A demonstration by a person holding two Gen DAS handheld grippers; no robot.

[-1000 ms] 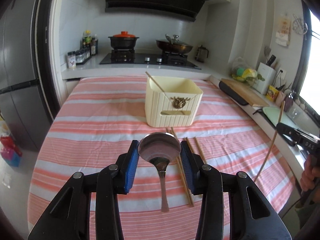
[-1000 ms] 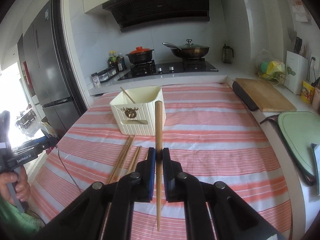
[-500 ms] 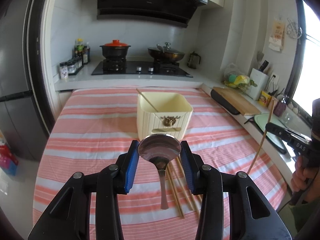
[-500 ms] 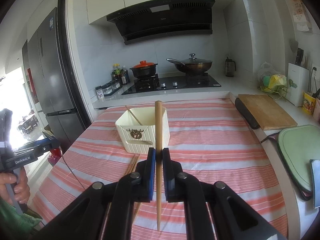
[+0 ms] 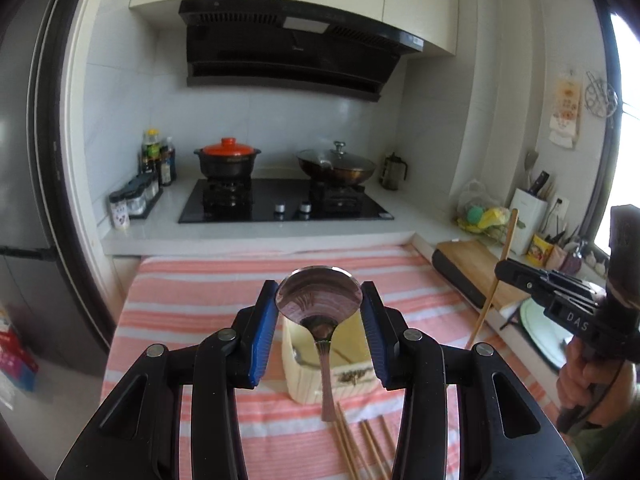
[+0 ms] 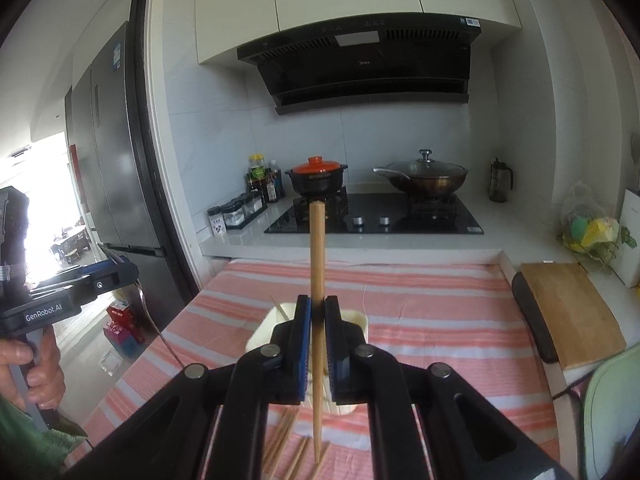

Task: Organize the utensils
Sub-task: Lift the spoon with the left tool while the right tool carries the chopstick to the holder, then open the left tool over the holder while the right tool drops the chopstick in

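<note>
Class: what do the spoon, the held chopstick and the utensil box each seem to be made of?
Spoon: polished metal, likely steel; its bowl mirrors the room.
Chopstick: light brown matte wood or bamboo.
Box: probably cream plastic, smooth with moulded ribs.

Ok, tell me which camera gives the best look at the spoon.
The left wrist view. The spoon fills the middle, its bowl clamped between the left gripper's blue pads, handle hanging down before the cream utensil holder. The right wrist view shows only a thin sliver of its handle beside that gripper.
</note>
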